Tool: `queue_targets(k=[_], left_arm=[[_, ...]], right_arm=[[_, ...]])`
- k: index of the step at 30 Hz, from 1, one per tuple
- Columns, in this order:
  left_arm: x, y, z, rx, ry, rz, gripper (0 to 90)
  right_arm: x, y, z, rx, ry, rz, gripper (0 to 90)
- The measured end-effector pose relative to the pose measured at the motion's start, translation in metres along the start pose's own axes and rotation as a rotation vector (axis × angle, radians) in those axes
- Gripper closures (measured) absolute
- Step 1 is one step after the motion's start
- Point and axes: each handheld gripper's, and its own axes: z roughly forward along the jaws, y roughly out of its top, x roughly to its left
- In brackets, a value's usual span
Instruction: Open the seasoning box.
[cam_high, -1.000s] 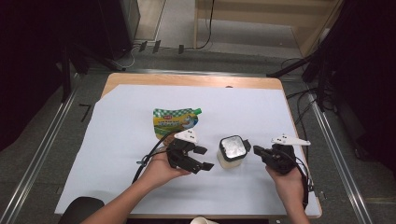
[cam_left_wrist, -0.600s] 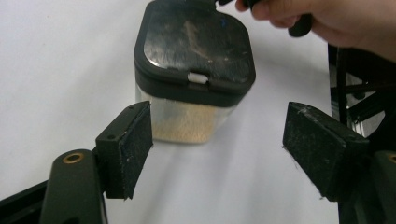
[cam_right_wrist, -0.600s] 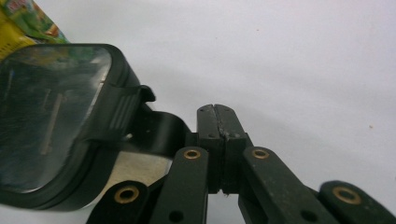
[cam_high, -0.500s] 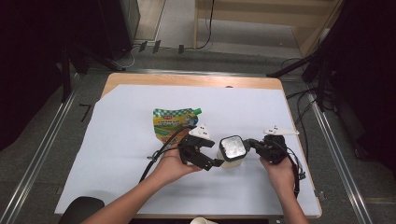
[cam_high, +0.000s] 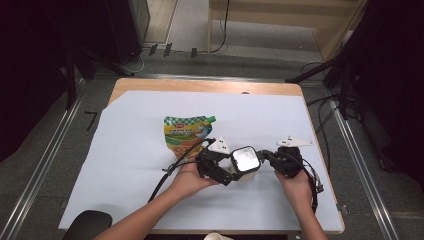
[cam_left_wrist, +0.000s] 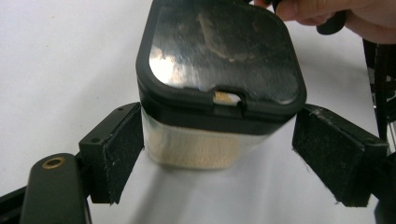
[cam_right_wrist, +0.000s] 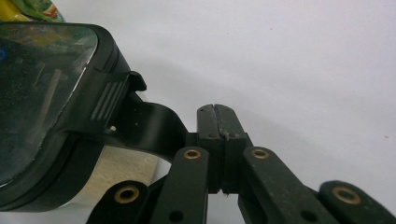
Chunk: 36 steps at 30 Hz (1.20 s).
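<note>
A small square container (cam_high: 245, 159) with a black lid, a clear window and pale contents stands on the white sheet. My left gripper (cam_high: 232, 168) reaches it from the left, and its jaws have just been opening. In the left gripper view the container (cam_left_wrist: 219, 70) stands between the spread pads (cam_left_wrist: 123, 149) of the left gripper (cam_left_wrist: 219, 149), with a gap at the right pad. My right gripper (cam_high: 267, 156) is at the container's right side, shut with nothing between its jaws. In the right gripper view the right gripper (cam_right_wrist: 217, 114) sits beside the lid's black latch tab (cam_right_wrist: 140, 116).
A green spouted pouch (cam_high: 187, 131) lies flat just behind the left hand. The white sheet (cam_high: 300, 120) covers most of the wooden table (cam_high: 200, 86). A dark rounded object (cam_high: 90, 222) and a cup rim (cam_high: 217, 236) sit at the near edge.
Both hands have closed in on the container from either side. The left gripper's jaws have spread around its body. The right gripper has moved left up to the lid's latch.
</note>
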Motion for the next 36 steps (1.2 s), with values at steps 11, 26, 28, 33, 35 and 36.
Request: queue_targets(k=[11,26,28,33,35,36], left_arm=[[-0.004,-0.002,0.002,-0.010,0.026,0.042,15.1],[-0.005,-0.002,-0.005,-0.013,0.023,0.050,16.1],[-0.006,-0.001,-0.005,-0.011,0.025,0.057,16.4],[-0.008,0.000,-0.007,-0.021,0.027,0.066,17.0],[-0.008,0.000,-0.008,-0.025,0.028,0.069,17.0],[-0.008,0.001,-0.008,-0.027,0.030,0.069,17.3]], right_arm=[[0.011,0.000,0.004,0.017,0.026,0.000,90.0],[0.020,-0.001,0.004,0.035,0.045,-0.023,90.0],[0.020,-0.001,0.004,0.035,0.048,-0.024,90.0],[0.021,-0.001,0.003,0.036,0.052,-0.023,90.0],[0.021,-0.002,0.003,0.038,0.054,-0.023,90.0],[0.022,-0.002,0.002,0.038,0.057,-0.023,90.0]])
